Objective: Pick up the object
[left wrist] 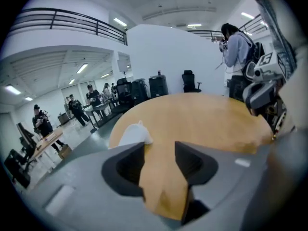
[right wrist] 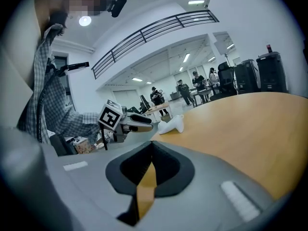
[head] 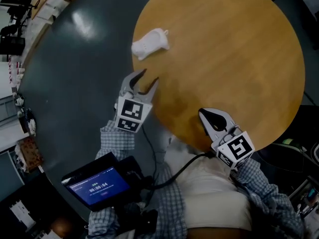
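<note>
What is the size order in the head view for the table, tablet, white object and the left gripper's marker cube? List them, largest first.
1. table
2. tablet
3. white object and the marker cube on the left gripper: these look alike, and the cube is nearer the camera, so they stay unranked.

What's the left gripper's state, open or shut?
Open. On the left gripper the jaws stand apart, with only table between them.

Round wooden bench (head: 239, 59), spread ahead of the left claw (head: 150, 76); blue-screened tablet (head: 99, 187), seen behind it; grey floor (head: 75, 83), noted alongside.
</note>
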Demonstrator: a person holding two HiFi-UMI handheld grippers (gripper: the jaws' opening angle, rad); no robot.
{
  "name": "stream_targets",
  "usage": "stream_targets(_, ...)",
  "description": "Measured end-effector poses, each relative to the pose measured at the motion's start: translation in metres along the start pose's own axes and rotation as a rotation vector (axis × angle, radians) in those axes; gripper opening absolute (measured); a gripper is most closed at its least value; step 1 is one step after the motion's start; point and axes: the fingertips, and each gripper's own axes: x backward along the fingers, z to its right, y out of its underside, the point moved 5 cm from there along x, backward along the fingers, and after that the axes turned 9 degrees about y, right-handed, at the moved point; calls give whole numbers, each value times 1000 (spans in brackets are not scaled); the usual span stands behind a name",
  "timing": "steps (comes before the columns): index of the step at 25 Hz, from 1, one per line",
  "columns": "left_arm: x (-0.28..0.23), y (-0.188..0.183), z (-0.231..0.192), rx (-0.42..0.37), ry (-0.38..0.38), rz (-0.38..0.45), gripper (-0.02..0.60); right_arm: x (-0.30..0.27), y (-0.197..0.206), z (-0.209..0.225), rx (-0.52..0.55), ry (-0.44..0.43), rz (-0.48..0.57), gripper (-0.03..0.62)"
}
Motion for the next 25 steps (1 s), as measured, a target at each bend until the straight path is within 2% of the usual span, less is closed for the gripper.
stream_targets(5,-26,0,-24,-150,46,-133,295,4,3,8,-24,14,2,6)
stream_targets(12,-63,12,-60,-246,69,-291,327,18,17,19,-47,50,-23,6)
stream_targets(17,-83,11,-88,-285,76,-370,334,18,16,28,-75,58,-36,6)
stream_targets(21,-104,10,-98,-314,142,-409,342,13,13,42,-103,81,-45,6)
stream_targets(25,-122,10,-100,-284,203,-439,382,15,19,52,-122,81,-68,6)
